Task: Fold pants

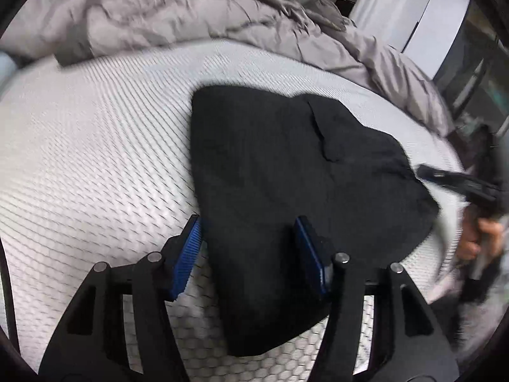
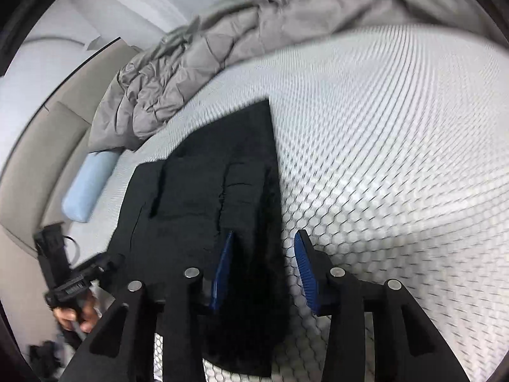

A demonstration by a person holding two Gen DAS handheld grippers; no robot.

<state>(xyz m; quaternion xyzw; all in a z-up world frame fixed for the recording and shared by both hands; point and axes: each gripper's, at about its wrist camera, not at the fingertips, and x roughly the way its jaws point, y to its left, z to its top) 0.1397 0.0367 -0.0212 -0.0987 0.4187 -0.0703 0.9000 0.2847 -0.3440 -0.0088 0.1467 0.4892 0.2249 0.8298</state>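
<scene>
Motion blur smears the grey duvet (image 1: 197,9) and mattress cover (image 2: 397,127). The black pants (image 2: 203,197) show no readable detail, their near end hidden behind the right hand-held gripper (image 2: 262,270).

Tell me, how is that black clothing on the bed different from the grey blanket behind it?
The black pants lie spread fairly flat in a compact shape on the white mattress; the grey quilt is bunched in a crumpled heap along the far edge. The pants are near-black and plain; the quilt is pale grey and stitched in puffy squares. The pants sit between the open jaws of both grippers; the quilt lies beyond them. Both are soft fabric resting on the mattress.
</scene>
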